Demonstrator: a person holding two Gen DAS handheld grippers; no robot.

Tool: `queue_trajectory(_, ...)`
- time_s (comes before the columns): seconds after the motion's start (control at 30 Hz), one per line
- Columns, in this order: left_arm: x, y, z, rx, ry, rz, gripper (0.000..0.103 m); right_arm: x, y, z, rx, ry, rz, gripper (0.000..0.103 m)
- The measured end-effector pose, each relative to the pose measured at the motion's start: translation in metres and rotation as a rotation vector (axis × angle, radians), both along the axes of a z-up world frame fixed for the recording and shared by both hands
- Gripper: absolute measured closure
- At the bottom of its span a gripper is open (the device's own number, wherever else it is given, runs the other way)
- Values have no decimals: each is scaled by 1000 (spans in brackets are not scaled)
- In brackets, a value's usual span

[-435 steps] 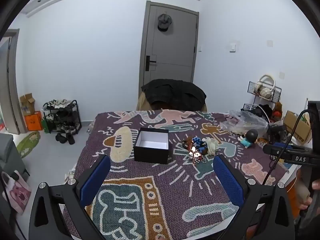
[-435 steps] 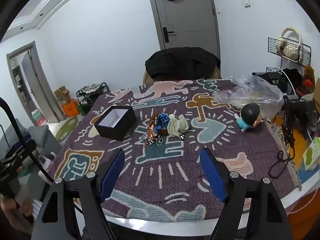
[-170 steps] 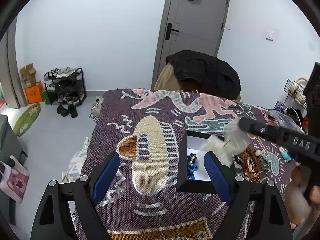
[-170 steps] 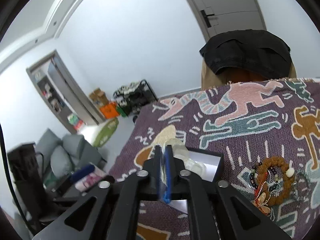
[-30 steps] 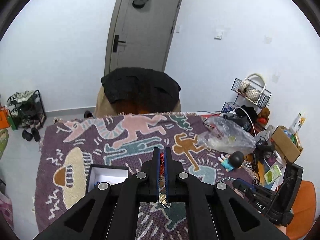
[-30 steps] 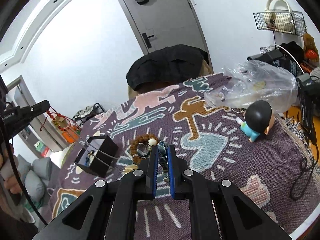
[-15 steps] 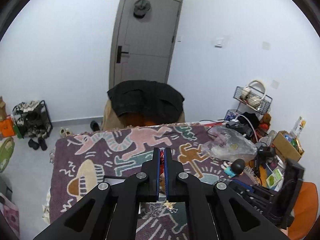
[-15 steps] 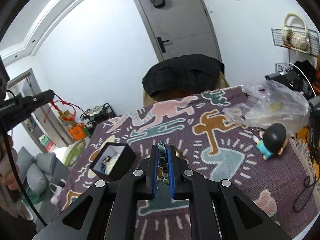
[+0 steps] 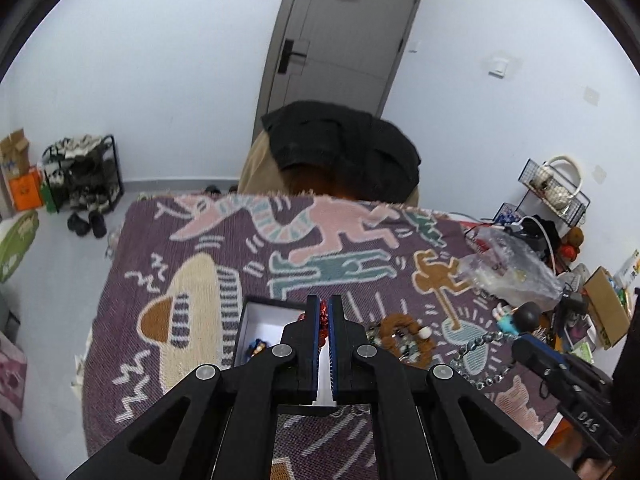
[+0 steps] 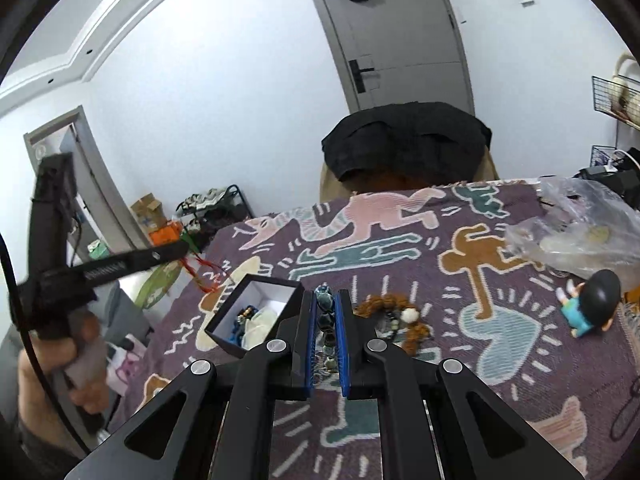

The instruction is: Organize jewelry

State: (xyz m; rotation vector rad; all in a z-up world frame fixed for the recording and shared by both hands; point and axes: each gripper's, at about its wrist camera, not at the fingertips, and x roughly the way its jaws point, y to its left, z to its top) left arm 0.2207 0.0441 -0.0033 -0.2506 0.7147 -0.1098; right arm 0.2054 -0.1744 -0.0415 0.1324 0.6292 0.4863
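**Both hand-held grippers loaded, black box half filled**

Left hand-held gripper [image 9: 324, 312]: jaws pinched narrow on a red beaded string [image 9: 322, 320], red beads showing between the blue pads. Seen from the right wrist view, the same gripper [image 10: 182, 249] sits at 9 o'clock of the frame, held in a person's hand [image 10: 60, 364], with the red string [image 10: 200, 272] dangling from its tip above the counter's left edge, just at 10 o'clock of the box.

Right hand-held gripper [image 10: 326, 308]: jaws closed on a strand of blue-green glass beads [image 10: 325, 312]; the strand runs down between the pads. In the left wrist view, a metal chain [image 9: 476, 344] hangs near its tip [image 9: 520, 346] at 4 o'clock.

Black box [image 10: 256, 312] with white lining: upright and open on the patterned cloth [image 10: 400, 240] covering the counter, at 10 o'clock of the right gripper tip. Inside: a dark blue beaded piece [image 10: 242, 318] and a pale cloth-like item [image 10: 260, 326], touching each other.

Brown bead bracelet [image 10: 390, 308] with a white bead lies on the cloth at 3 o'clock of the box, near but apart from it. Toy figure [image 10: 592, 308] and a clear plastic bag [image 10: 580, 232] sit toward the counter's right edge.
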Motion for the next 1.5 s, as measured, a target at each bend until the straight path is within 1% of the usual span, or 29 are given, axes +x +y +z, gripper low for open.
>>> queue_trajectory(0.1, 8, 2, -16, -16, 36, -13, 99, 8, 16, -5, -1, 15, 13, 93)
queue_trajectory(0.17, 12, 3, -27, -17, 78, -10, 93, 11, 23, -7, 1, 22, 20, 93)
queue_trajectory(0.2, 13, 5, -30, -17, 89, -4, 87, 15, 29, -9, 2, 28, 25, 93)
queue_trajectory(0.23, 12, 8, -33, -20, 93, 4, 78, 18, 32, -11, 6, 33, 31, 93)
queue_trajectory(0.27, 9, 11, -35, -25, 89, 12, 71, 20, 36, -11, 11, 35, 37, 93)
queue_trajectory(0.33, 3, 18, -36, -28, 64, 36, 37, 25, 42, -12, 22, 34, 52, 93)
queue_trajectory(0.4, -5, 23, -34, -18, 32, 58, 27, 29, 47, -12, 41, 33, 75, 93)
queue_trajectory(0.6, -21, 39, -36, 10, 16, 83, 27, 41, 73, -14, 29, 40, 115, 93)
queue_trajectory(0.8, -31, 54, -43, 4, 11, 106, 27, 50, 95, -15, 17, 58, 148, 93)
queue_trajectory(1.0, -36, 63, -47, -1, 7, 112, 27, 57, 119, -19, -21, 68, 178, 93)
queue_trajectory(1.1, -37, 65, -50, -1, 16, 111, 27, 57, 129, -23, -67, 69, 180, 92)
queue_trajectory(1.13, -38, 66, -50, -1, 17, 111, 27, 58, 132, -24, -82, 75, 191, 82)
queue_trajectory(1.17, -39, 66, -49, -1, 16, 111, 27, 58, 134, -27, -98, 89, 207, 62)
queue_trajectory(1.23, -40, 64, -48, 2, 11, 110, 27, 54, 128, -28, -98, 75, 204, 48)
queue_trajectory(1.3, -41, 61, -46, 2, 7, 106, 27, 48, 116, -27, -97, 50, 187, 48)
queue_trajectory(1.4, -40, 49, -43, 5, 6, 85, 27, 46, 95, -26, -89, 56, 169, 48)
queue_trajectory(1.5, -37, 31, -41, 17, 5, 47, 27, 46, 69, -24, -93, 56, 119, 48)
